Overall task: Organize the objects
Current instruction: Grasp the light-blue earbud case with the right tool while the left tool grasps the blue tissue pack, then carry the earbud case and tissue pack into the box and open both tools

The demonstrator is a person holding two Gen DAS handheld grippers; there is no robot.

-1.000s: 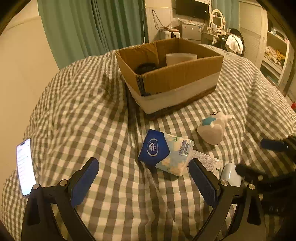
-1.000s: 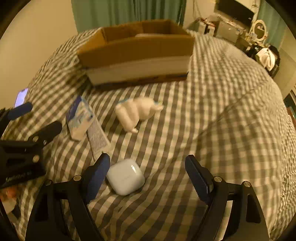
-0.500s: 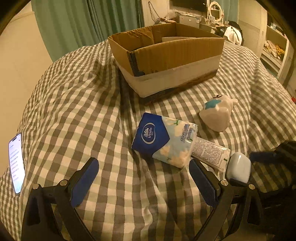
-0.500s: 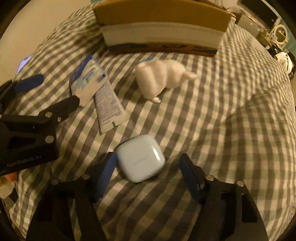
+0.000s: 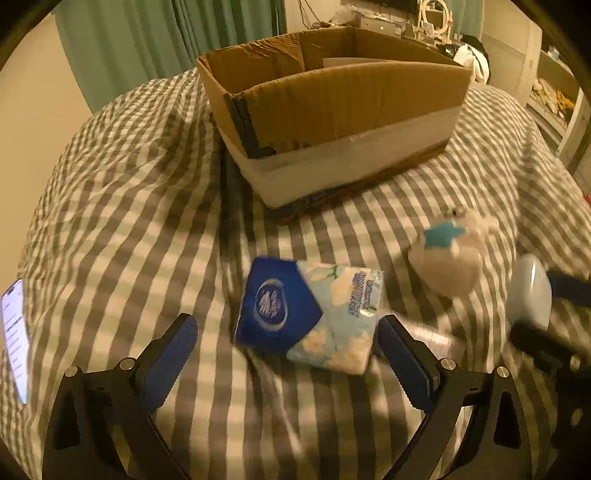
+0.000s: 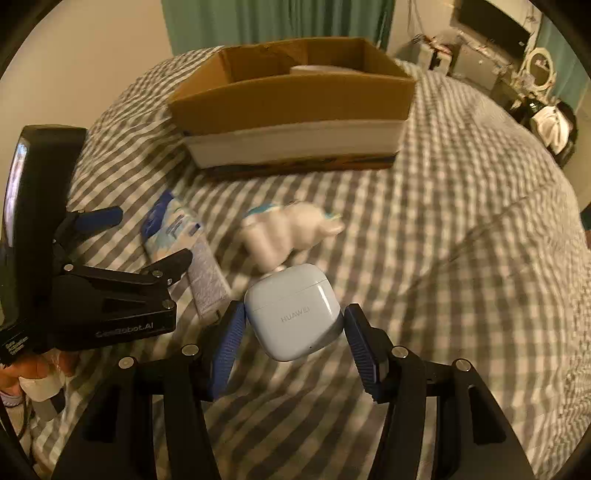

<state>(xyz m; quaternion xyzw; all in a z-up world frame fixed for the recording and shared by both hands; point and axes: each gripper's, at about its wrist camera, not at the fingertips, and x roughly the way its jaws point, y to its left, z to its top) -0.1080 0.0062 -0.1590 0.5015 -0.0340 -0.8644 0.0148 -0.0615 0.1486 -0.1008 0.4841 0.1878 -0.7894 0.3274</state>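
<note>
Checked bedding (image 5: pixel 122 206) is covering the bed, with green curtains (image 6: pixel 277 22) hanging behind and an open cardboard box (image 5: pixel 332 110) sitting toward the far side. Right gripper (image 6: pixel 291 332) is holding a pale blue earbud case (image 6: pixel 291 314) marked HUAWEI, jaws closed narrow against both its sides; case appears lifted off the bedding, with box well beyond it. Left gripper (image 5: pixel 288 354) is hovering low with jaws spread wide and gripping nothing; tissue pack (image 5: pixel 310 314) is lying flat on the bedding between its fingertips, just short of them. White toy (image 5: pixel 450 254) with a blue star is lying right of the pack, between pack and box, blurred in both views. Flat sachet (image 6: pixel 207 277) is lying beside the pack, partly under the left gripper in the right view. Phone (image 5: pixel 14 336) is lying at the far left edge, screen lit.
</note>
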